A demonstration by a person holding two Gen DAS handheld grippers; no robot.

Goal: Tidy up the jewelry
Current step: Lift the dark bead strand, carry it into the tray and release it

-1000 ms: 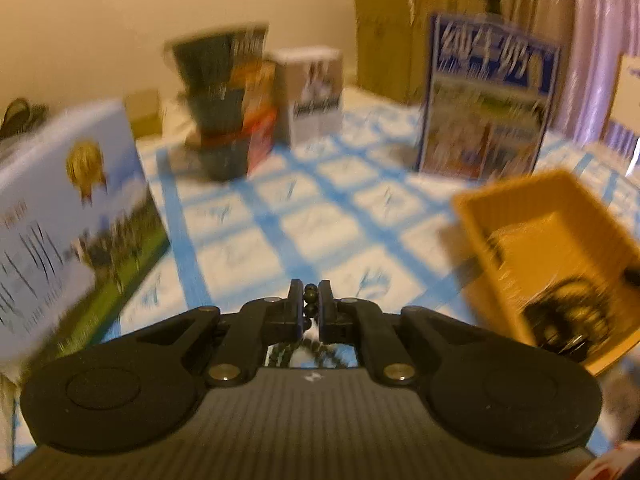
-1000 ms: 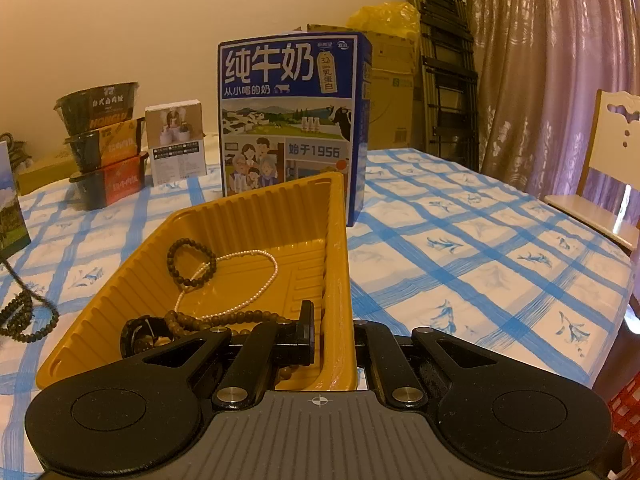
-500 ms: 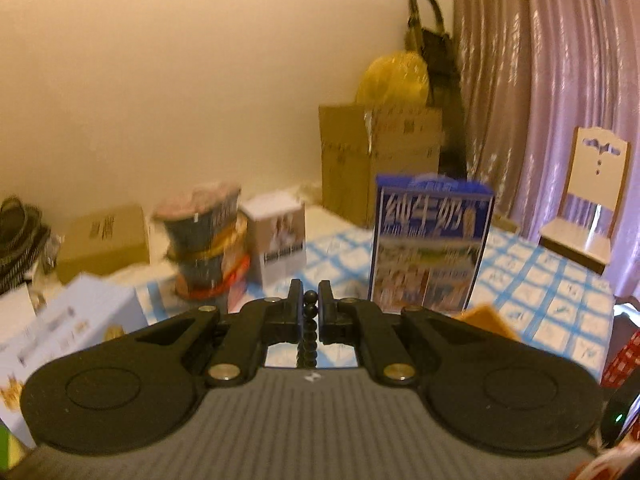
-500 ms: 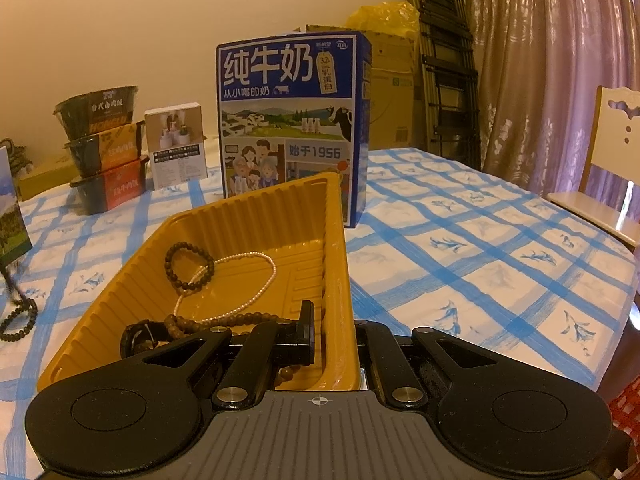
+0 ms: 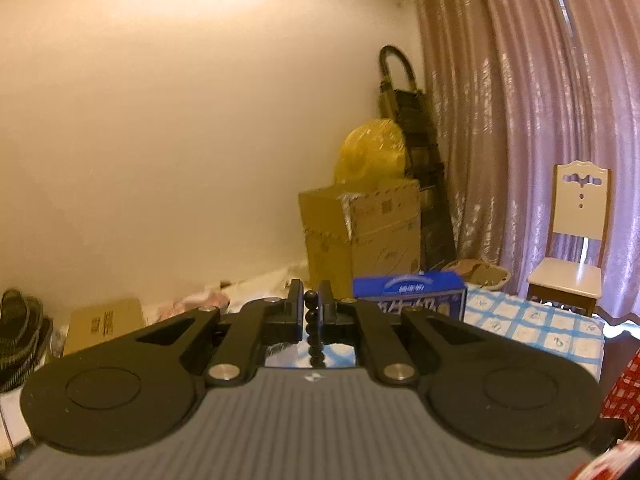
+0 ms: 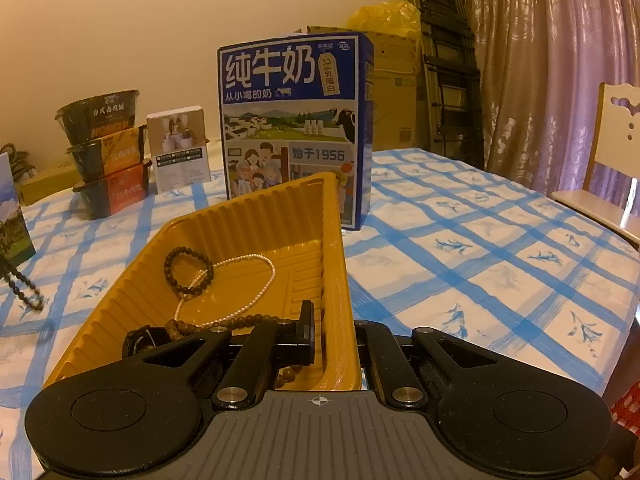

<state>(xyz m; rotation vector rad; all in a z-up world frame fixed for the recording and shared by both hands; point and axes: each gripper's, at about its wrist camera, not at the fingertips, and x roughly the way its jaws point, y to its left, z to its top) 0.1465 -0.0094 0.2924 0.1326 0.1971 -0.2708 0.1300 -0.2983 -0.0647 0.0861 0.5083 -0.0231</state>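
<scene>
At the left edge of the right wrist view we see one dark bead string [image 6: 22,286] hanging onto the checked cloth [image 6: 480,248], its top cut off. Next come three stacked bowls [image 6: 106,152], one small box [image 6: 178,148] and one milk carton [image 6: 294,120]. In the lower centre the right gripper [image 6: 332,340] is clamped on the wall of one yellow tray [image 6: 256,216]; only its left finger shows, the right one hidden behind the wall. We count three strands in the tray: a dark bracelet [image 6: 188,270], a pearl strand [image 6: 248,280] and a brown strand [image 6: 224,322] partly hidden by the gripper, plus one dark item [image 6: 140,340] we cannot make out.

In the left wrist view, the left gripper [image 5: 311,312] pinches the bead string [image 5: 313,330] at lower centre, its lower length hidden by the gripper body.
</scene>
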